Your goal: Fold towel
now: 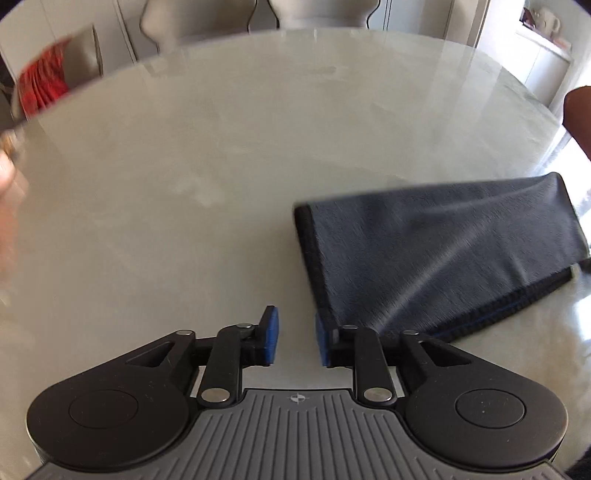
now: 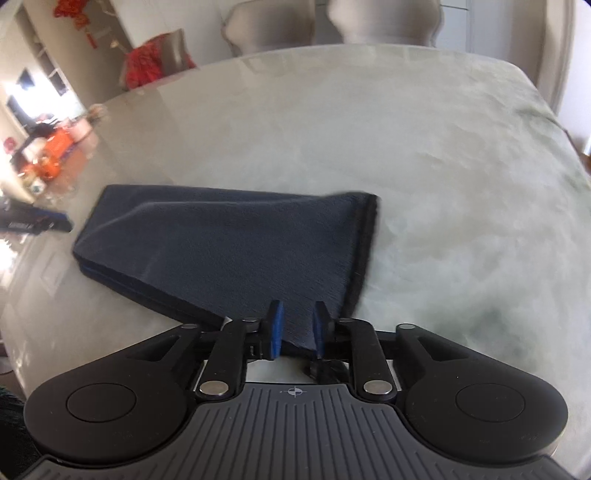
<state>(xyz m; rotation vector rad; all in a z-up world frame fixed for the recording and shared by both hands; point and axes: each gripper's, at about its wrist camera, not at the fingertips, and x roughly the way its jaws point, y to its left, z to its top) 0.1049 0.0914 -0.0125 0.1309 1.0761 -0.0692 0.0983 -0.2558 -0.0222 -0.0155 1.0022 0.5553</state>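
Observation:
A dark blue-grey towel lies folded into a long strip on the pale glossy table. In the left wrist view it sits to the right. My left gripper stands open just left of its near end, with nothing between the blue pads. In the right wrist view the towel stretches away to the left. My right gripper is over its near corner. The cloth shows in the gap between the parted pads, which do not pinch it.
Grey chairs stand behind the table's far edge. Red fabric hangs on a chair at the back left. A person's hand shows at the right edge. The other gripper appears beyond the towel's left end.

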